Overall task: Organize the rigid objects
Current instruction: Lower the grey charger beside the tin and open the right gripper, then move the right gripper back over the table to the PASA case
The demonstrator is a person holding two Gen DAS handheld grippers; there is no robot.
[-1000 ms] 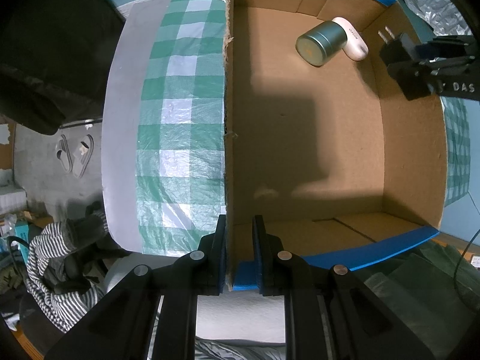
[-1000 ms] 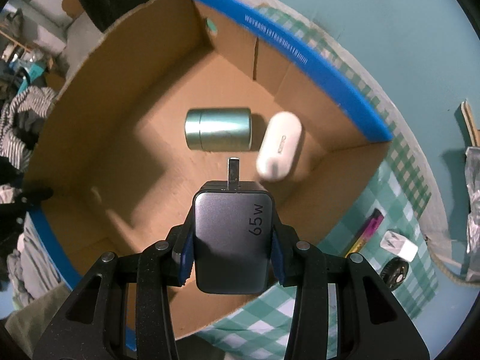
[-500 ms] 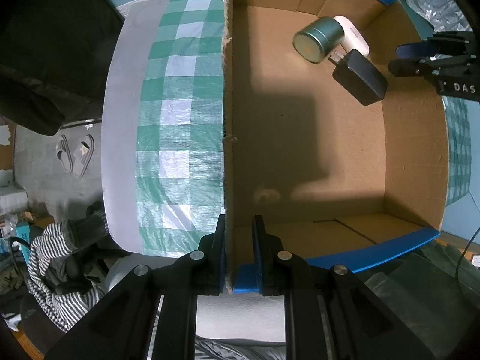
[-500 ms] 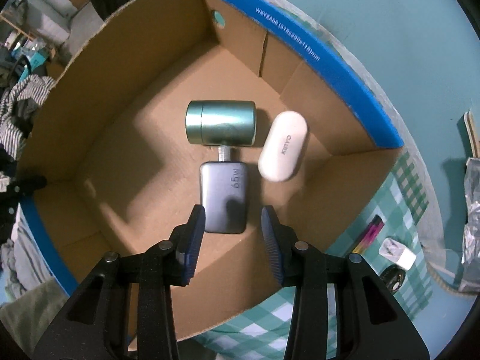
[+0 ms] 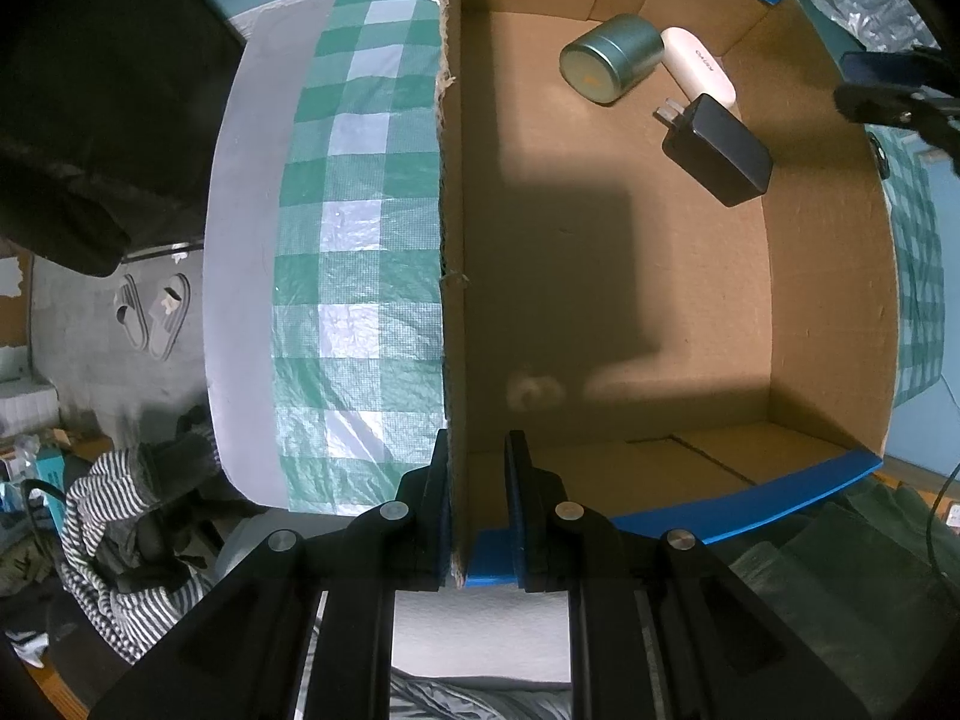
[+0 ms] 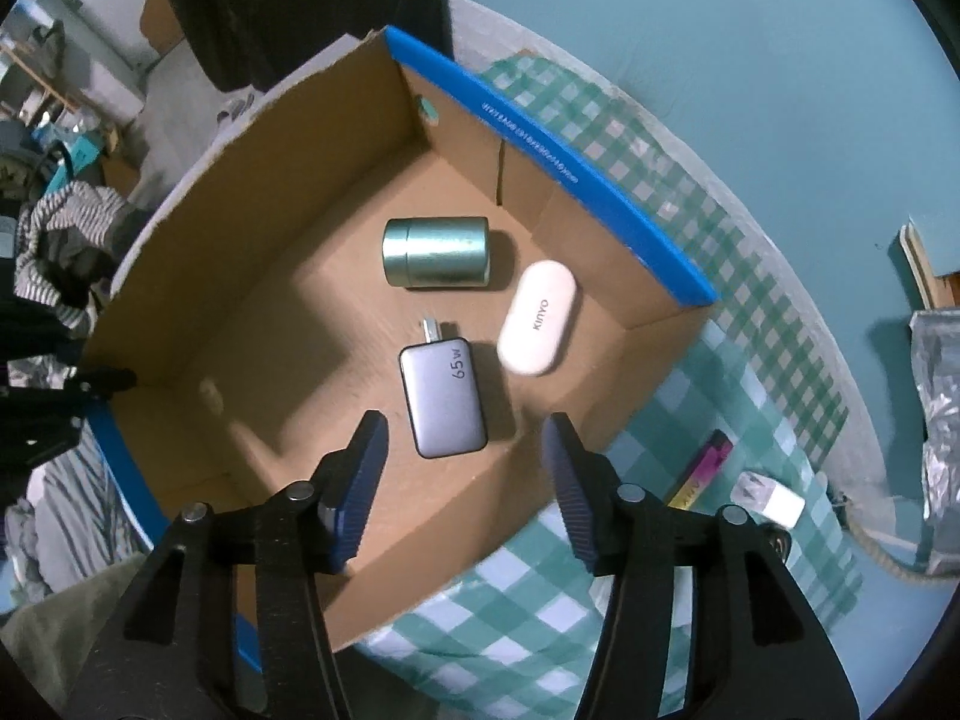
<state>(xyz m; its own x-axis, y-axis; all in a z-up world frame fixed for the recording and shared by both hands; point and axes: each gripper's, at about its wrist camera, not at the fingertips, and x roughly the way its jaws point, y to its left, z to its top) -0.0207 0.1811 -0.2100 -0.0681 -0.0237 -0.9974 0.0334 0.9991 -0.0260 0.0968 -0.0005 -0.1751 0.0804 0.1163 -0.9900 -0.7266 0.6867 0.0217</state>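
An open cardboard box (image 6: 252, 192) with blue-taped edges sits on a green checked cloth. Inside lie a grey 65W charger (image 6: 443, 399), a green metal tin (image 6: 437, 252) on its side and a white KINYO case (image 6: 538, 318). They also show in the left wrist view: charger (image 5: 717, 159), tin (image 5: 612, 66), case (image 5: 699, 66). My right gripper (image 6: 465, 459) is open and empty, raised above the box's near wall, just short of the charger. My left gripper (image 5: 477, 480) is shut on the box's wall (image 5: 453, 240).
On the cloth right of the box lie a colourful slim packet (image 6: 702, 471), a small white adapter (image 6: 771, 501) and a dark round item (image 6: 780, 543). A foil bag (image 6: 936, 420) is at the far right. Striped clothes (image 5: 114, 516) and slippers (image 5: 153, 318) lie on the floor.
My right gripper opened, dropped the charger into the box beside the tin and case, then pulled back and up with wider jaws. The left gripper kept its hold on the box wall.
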